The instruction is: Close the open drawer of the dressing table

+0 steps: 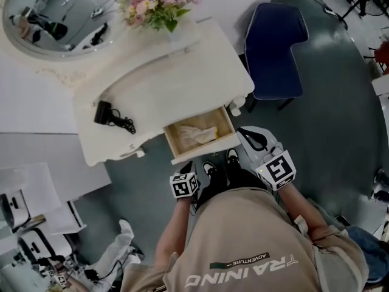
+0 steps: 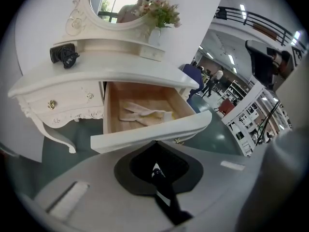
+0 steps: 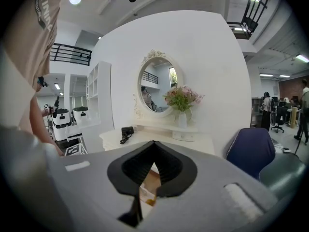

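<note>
The white dressing table [image 1: 152, 84] has its right drawer [image 1: 226, 121] pulled out. Pale cloth [image 1: 197, 132] lies on its wooden bottom. In the left gripper view the drawer's white front [image 2: 149, 132] is just ahead of my left gripper [image 2: 155, 143], which is shut and empty with its tips at the front's lower edge. In the head view the left gripper [image 1: 189, 165] sits at the drawer's near edge. My right gripper [image 1: 244, 132] is beside the drawer's right corner. The right gripper [image 3: 153, 143] is shut and empty, raised towards the tabletop [image 3: 145, 137].
A black device with a cord [image 1: 110, 115], a vase of pink flowers [image 1: 157, 2] and an oval mirror [image 1: 58, 17] are on the table. A blue chair [image 1: 275, 47] stands to the right. White shelves [image 1: 24, 224] are at the lower left.
</note>
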Available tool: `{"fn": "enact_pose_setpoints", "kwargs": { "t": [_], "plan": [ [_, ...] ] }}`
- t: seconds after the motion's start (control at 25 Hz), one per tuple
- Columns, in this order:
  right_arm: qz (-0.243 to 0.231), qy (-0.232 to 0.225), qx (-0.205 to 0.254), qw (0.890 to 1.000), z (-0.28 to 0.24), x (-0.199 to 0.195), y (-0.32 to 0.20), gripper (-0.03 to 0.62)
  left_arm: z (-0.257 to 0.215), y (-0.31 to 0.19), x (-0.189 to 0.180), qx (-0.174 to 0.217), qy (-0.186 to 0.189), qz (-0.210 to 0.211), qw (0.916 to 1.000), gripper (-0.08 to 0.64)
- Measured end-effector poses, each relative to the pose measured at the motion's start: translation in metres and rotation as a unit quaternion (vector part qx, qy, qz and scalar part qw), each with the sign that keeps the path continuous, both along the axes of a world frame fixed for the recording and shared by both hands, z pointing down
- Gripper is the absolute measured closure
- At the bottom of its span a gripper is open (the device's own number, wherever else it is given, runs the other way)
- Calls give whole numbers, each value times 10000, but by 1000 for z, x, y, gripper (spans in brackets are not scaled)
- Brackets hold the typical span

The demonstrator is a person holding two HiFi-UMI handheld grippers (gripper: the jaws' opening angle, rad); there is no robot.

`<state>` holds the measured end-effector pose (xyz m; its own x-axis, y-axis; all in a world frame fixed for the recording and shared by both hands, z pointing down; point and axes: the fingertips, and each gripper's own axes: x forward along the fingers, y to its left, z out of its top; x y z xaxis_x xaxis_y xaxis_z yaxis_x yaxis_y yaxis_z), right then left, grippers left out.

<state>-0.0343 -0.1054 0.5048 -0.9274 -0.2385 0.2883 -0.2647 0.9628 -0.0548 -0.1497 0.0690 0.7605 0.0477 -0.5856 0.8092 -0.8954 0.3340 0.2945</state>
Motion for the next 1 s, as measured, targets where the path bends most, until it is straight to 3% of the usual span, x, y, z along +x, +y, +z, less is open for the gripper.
{"fn": "enact_pose_setpoints", "kwargs": {
  "t": [0.24, 1.0],
  "plan": [
    [46, 59, 40, 10000, -3, 2, -4, 591, 32, 2, 0, -199, 469, -305, 9982, 545],
    [56, 70, -100, 9999, -5, -19, -28, 591, 45, -15, -12, -460, 751, -347, 9955, 545]
  ]
}}
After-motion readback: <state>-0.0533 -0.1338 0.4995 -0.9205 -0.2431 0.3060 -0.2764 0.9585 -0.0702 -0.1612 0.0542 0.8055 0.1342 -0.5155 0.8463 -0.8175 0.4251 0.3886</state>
